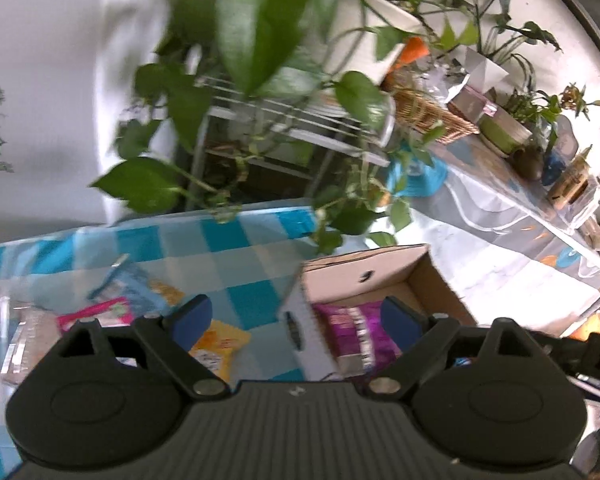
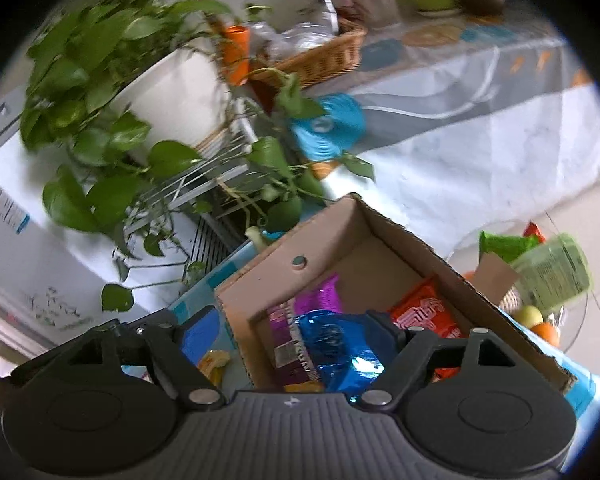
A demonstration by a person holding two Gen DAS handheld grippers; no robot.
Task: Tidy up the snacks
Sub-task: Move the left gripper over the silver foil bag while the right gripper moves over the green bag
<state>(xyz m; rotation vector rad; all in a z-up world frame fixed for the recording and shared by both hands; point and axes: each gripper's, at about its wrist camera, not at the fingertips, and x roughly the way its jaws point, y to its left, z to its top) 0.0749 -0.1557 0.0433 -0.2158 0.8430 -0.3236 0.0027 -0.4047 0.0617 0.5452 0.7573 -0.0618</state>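
An open cardboard box (image 1: 360, 276) stands on the blue checked tablecloth (image 1: 236, 248). A purple packet (image 1: 352, 332) lies inside it. My left gripper (image 1: 296, 320) is open astride the box's left wall, gripping nothing. Left of the box lie loose snacks: a pink packet (image 1: 100, 312), a yellow packet (image 1: 220, 344) and a clear packet (image 1: 24, 344). The right wrist view shows the box (image 2: 420, 256) holding the purple packet (image 2: 320, 300), a shiny blue packet (image 2: 332, 344) and a red packet (image 2: 424, 312). My right gripper (image 2: 290, 332) is open over the box; the blue packet lies loose by its right finger.
A big potted plant (image 1: 260, 20) trails leaves over the table's far edge, above a wire rack (image 1: 300, 120). Behind stands a long covered table with a wicker basket (image 1: 428, 112) and small pots. To the right, a glass table (image 2: 540, 272) carries fruit and green packets.
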